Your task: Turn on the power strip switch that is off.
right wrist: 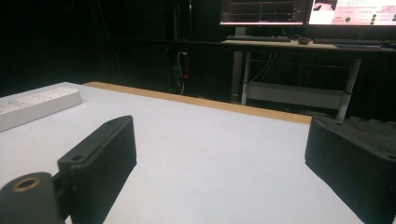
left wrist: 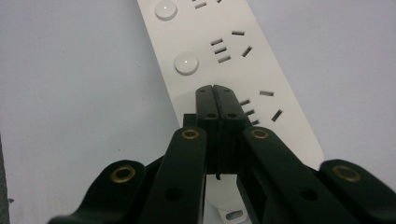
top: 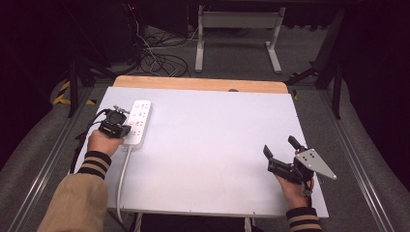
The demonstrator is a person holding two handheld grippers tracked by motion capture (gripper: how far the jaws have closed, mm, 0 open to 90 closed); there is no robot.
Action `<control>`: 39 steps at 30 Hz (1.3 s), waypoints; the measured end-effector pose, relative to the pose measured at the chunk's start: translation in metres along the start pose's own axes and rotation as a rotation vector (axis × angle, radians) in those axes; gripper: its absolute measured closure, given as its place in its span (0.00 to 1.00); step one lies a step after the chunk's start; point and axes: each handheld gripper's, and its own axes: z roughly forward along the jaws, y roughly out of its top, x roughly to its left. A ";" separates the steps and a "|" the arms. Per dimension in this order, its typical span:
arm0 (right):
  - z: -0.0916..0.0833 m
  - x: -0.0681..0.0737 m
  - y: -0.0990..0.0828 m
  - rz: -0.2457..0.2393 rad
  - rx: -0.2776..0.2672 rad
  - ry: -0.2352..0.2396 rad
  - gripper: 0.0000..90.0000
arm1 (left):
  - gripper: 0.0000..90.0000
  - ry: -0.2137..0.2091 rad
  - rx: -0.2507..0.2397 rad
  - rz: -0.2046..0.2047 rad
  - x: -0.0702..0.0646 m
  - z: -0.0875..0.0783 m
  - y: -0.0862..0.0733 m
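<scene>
A white power strip (top: 139,122) lies lengthwise near the table's left edge, its white cable (top: 122,179) trailing toward the front. My left gripper (top: 117,124) hovers over the strip's near end, pointing down. In the left gripper view its two black jaws are pressed together with nothing between them, the gripper (left wrist: 216,91) sitting over the power strip (left wrist: 224,60) just below a round white button (left wrist: 186,63). My right gripper (top: 280,152) rests at the table's front right, jaws spread wide and empty. In the right gripper view the power strip (right wrist: 32,105) lies far left.
The white table top (top: 208,145) has a wooden strip (top: 203,84) along its far edge. Beyond it are cables on the floor and a white table frame (top: 237,34). Monitors (right wrist: 303,9) stand on a desk in the dark background.
</scene>
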 end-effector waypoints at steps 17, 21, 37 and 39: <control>-0.001 0.000 0.000 -0.003 -0.002 0.002 0.11 | 1.00 0.041 0.009 -0.001 -0.006 0.003 -0.002; -0.001 0.001 0.000 0.001 -0.003 0.004 0.11 | 1.00 0.049 0.009 -0.002 -0.007 0.004 -0.002; -0.001 0.001 0.000 -0.003 -0.002 0.004 0.11 | 1.00 0.036 -0.007 -0.033 -0.006 0.005 -0.004; -0.002 0.001 0.000 -0.002 -0.003 0.004 0.11 | 1.00 0.028 -0.015 -0.040 -0.005 0.005 -0.005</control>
